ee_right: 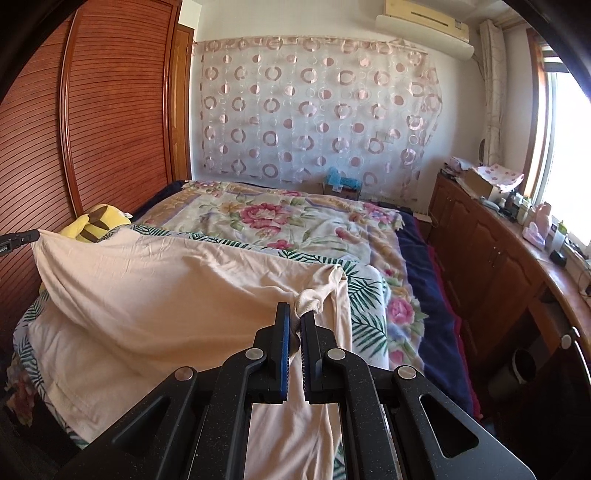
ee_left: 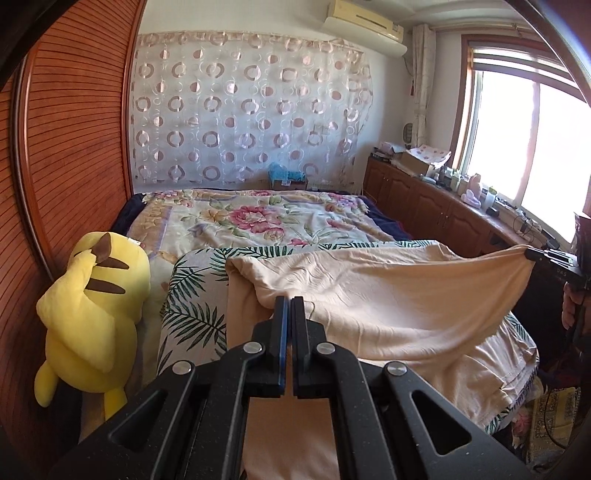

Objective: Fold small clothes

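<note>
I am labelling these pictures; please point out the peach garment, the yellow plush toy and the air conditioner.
peach garment (ee_left: 388, 295), left wrist view, lifted middle.
yellow plush toy (ee_left: 92, 306), left wrist view, its back.
air conditioner (ee_right: 424, 26), right wrist view, front panel.

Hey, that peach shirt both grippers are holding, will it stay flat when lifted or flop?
Probably flop: the peach shirt sags between the left gripper and right gripper. Its creases suggest thin, light cloth. Bunched fabric between the jaws might slip.

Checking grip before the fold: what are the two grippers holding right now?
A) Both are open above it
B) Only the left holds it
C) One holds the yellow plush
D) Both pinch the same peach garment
D: the left gripper and right gripper are each closed on the peach garment, lifted between them.
</note>
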A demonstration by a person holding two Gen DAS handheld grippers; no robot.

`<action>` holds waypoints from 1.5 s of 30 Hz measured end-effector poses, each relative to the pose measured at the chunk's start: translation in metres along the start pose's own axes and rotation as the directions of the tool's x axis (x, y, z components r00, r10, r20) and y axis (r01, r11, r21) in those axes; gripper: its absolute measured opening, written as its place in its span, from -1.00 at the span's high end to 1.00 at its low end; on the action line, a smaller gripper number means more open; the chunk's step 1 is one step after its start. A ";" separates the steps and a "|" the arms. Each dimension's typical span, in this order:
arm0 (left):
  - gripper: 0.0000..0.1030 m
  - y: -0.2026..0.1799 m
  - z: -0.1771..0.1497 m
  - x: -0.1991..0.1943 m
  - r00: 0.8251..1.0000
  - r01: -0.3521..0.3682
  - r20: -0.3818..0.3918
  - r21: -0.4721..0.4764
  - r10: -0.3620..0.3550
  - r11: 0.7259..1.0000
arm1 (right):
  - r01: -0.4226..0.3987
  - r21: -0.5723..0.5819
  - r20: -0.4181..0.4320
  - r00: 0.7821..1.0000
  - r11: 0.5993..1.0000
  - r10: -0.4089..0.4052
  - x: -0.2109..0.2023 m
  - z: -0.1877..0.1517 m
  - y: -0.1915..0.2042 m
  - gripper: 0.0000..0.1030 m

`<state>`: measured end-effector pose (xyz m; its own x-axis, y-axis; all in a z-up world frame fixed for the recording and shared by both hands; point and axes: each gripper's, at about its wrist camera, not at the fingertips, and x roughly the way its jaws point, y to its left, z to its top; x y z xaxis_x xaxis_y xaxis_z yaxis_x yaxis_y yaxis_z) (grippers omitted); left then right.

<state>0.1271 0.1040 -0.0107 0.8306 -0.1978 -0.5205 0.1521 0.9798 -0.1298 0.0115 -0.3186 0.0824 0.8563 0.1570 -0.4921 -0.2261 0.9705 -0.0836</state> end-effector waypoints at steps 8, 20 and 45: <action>0.96 0.010 -0.035 -0.024 0.999 -0.039 -0.040 -0.038 0.038 0.999 | 0.017 0.026 0.002 1.000 1.000 -0.017 -0.028 -0.026 0.002 0.91; 0.95 0.019 -0.113 0.011 0.972 -0.107 -0.216 -0.075 0.089 0.991 | 0.026 0.120 -0.223 0.975 0.992 0.001 0.055 -0.105 0.002 0.90; -0.54 0.012 -0.129 0.028 0.958 -0.101 -0.275 -0.052 0.083 0.994 | -0.047 0.130 -0.119 0.991 0.990 0.063 0.051 -0.121 0.048 0.14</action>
<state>0.0832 0.1064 -0.1357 0.6610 -0.1163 -0.7413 0.0397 0.9920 -0.1202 -0.0113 -0.2859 -0.0515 0.7789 0.1949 -0.5962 -0.2042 0.9775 0.0527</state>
